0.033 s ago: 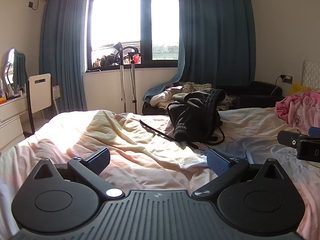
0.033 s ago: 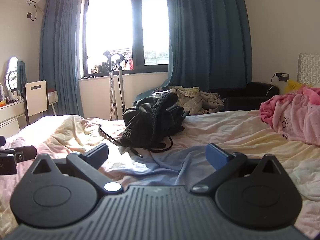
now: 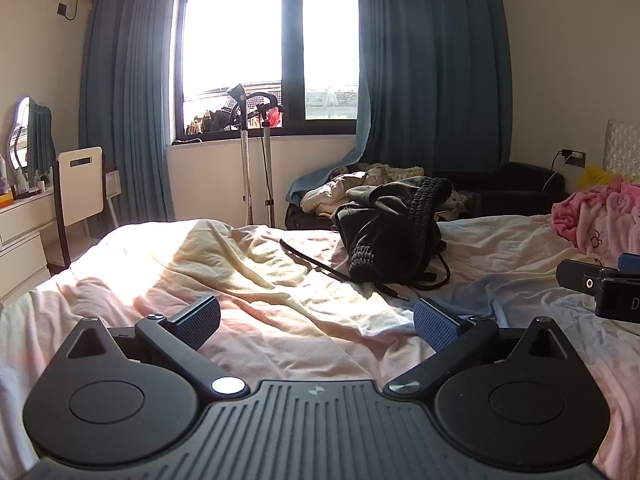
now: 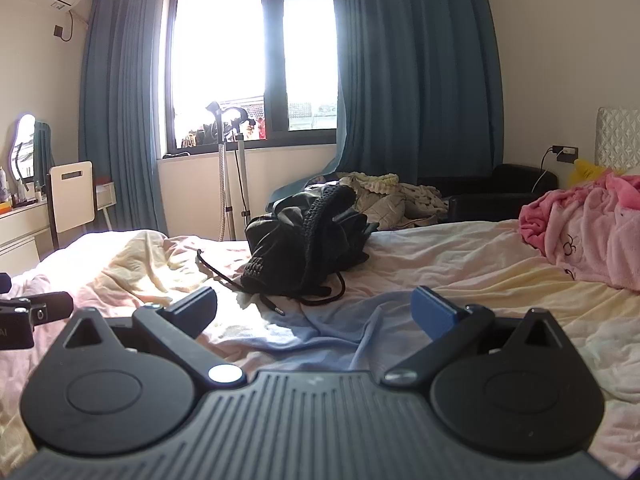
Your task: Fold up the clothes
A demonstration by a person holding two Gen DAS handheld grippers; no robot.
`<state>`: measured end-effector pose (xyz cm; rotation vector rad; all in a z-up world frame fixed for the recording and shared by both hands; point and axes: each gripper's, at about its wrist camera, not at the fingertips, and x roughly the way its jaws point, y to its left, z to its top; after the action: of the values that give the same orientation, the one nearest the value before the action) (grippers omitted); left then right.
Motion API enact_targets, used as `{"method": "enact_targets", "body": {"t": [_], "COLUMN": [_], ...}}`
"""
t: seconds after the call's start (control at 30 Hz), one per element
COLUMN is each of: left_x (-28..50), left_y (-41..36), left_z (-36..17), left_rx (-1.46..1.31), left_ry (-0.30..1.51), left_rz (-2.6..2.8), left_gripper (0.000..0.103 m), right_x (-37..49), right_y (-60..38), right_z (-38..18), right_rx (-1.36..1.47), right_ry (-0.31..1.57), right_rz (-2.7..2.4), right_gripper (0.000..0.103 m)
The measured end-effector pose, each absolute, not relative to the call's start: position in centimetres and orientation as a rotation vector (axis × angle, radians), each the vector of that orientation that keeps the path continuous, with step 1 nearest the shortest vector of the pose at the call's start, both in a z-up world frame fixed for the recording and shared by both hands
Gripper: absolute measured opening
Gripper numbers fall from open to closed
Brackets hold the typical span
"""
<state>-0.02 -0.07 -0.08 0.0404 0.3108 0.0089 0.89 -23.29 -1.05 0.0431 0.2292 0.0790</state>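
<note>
Both grippers, left gripper [image 3: 316,322] and right gripper [image 4: 314,310], hover spread and empty; nothing has shifted; the black garment [image 3: 390,232] lies crumpled, unfolded.

Home bedroom: rumpled bed [image 3: 248,280] at 6 o'clock, curtained window [image 3: 272,52] at 12, vanity mirror [image 3: 22,132] at 9

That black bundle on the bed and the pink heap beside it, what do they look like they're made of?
The black garment looks like matte woven cloth with ribbed knit cuffs and a cord drawstring, probably cotton or a synthetic blend. The pink heap looks like soft, fuzzy fleece or plush with dark printed outlines. The bed sheet looks like thin, creased cotton.
</note>
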Motion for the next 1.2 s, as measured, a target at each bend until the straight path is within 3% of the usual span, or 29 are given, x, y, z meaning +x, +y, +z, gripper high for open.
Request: {"method": "enact_targets", "body": {"t": [1.2], "left_x": [-0.5], "left_y": [0.7], "left_z": [-1.0], "left_rx": [-0.003], "left_ry": [0.268], "left_rz": [0.036], "left_gripper": [0.103], "right_x": [1.4], "right_y": [-24.4], "right_z": [-1.4], "right_rx": [0.104], "right_ry": [0.195], "right_rz": [0.052], "right_gripper": [0.103]}}
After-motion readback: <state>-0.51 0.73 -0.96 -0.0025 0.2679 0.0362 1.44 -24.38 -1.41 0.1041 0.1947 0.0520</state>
